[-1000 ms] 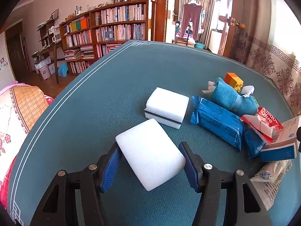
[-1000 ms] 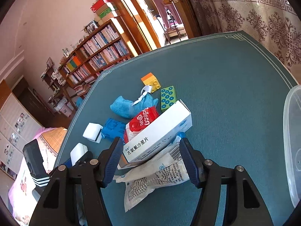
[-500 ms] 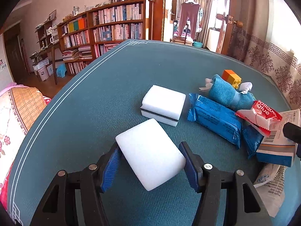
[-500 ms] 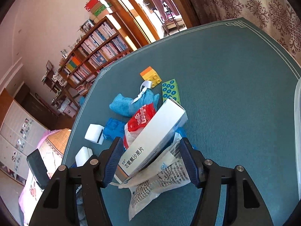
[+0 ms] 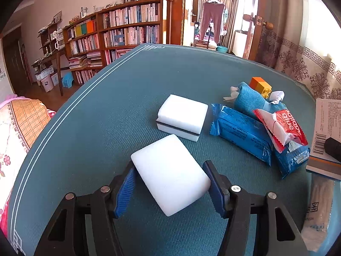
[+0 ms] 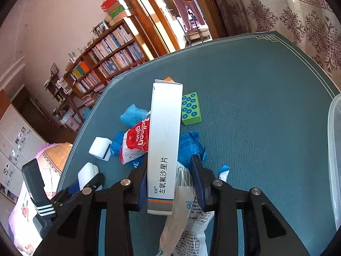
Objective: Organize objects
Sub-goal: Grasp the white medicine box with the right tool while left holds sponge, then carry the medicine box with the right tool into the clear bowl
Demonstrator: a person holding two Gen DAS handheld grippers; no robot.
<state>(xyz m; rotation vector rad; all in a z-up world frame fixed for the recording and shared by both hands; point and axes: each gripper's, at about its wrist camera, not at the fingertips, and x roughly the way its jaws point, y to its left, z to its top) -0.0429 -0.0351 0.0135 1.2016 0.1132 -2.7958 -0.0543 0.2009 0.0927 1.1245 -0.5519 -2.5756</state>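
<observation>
Table (image 5: 149, 81): teal textured cover, white border lines along edges, fret motif at far corners. Room: wooden bookshelves (image 5: 127, 27) beyond far edge, patterned curtain (image 6: 298, 17), garment hanging in doorway.

White sponge (image 5: 170, 175): plain rounded block, near edge of table, clamped between blue pads of left hand-held gripper (image 5: 170, 181).

2nd sponge (image 5: 182, 117), dark middle layer, just beyond it.

Medicine box (image 6: 165, 145): long, white, Chinese print, orange-grey end band, tilted up over clutter pile mid-table, pinched by right hand-held gripper (image 6: 170, 175).

Clear container rim (image 6: 334, 149) at right edge.
</observation>
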